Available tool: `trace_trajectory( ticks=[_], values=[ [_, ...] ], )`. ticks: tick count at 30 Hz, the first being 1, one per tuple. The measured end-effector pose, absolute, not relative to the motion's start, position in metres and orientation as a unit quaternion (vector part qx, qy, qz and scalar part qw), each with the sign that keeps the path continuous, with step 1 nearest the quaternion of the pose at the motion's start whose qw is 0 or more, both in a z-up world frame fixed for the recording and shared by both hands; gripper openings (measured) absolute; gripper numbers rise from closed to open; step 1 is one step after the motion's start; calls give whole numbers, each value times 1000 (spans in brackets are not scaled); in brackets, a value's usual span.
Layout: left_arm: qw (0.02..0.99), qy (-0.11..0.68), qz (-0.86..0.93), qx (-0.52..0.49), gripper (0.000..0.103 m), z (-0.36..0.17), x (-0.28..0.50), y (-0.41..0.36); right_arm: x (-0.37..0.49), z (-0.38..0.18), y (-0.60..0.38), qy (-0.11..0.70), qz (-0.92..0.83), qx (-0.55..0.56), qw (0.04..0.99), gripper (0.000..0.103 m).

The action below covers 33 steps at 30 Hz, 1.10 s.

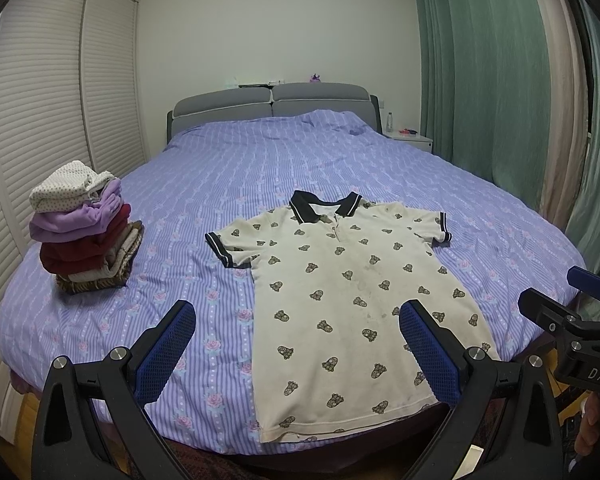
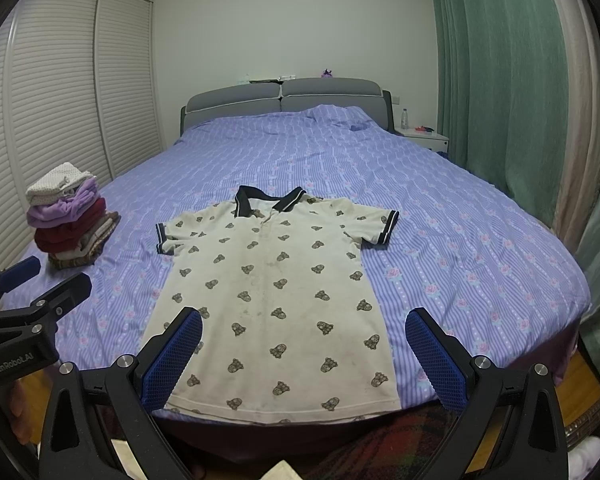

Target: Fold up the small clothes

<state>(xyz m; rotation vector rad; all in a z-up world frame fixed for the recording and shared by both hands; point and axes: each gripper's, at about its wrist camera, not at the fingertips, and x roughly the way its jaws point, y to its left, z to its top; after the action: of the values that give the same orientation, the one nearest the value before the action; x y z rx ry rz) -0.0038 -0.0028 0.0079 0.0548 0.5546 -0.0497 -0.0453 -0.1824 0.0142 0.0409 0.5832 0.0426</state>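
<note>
Both fisheye views look from the foot of the bed (image 1: 340,160) toward the headboard (image 2: 284,96), slightly downward, each framed by its own blue-padded fingers. The left wrist camera stands further left, the right wrist camera further right — each catches the other gripper at its edge. They share the polo shirt (image 1: 340,300), the clothes stack (image 2: 68,224) and the green curtains (image 1: 480,60) — all near.

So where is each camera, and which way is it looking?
Left wrist: sits on the left gripper, facing up the bed over the polo shirt's left side; open jaws and right gripper show.
Right wrist: sits on the right gripper, facing likewise; left gripper shows.
Shared: shirt, folded pile, headboard.
</note>
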Motion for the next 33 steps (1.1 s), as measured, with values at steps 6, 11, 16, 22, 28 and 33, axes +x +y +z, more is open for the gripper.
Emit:
trace_trajectory(
  ticks=[6, 11, 16, 22, 28, 33],
  values=[
    [961, 273, -24, 27, 103, 8, -4, -3, -44, 14, -182, 288, 21, 20, 957, 103],
    [961, 273, -24, 26, 103, 9, -4, -3, -45, 15, -180, 289, 21, 20, 957, 103],
    [960, 280, -24, 22, 103, 7, -1, -2, -44, 10, -184, 292, 19, 19, 956, 103],
    [958, 286, -15, 11, 103, -4, 13, 5, -33, 1, -182, 305, 22, 22, 952, 103],
    [959, 284, 11, -15, 103, -21, 35, 28, -2, -9, -169, 314, 23, 16, 949, 103],
    [962, 267, 52, 10, 103, -30, 74, 50, 43, -18, -149, 316, 42, 6, 948, 103]
  ],
)
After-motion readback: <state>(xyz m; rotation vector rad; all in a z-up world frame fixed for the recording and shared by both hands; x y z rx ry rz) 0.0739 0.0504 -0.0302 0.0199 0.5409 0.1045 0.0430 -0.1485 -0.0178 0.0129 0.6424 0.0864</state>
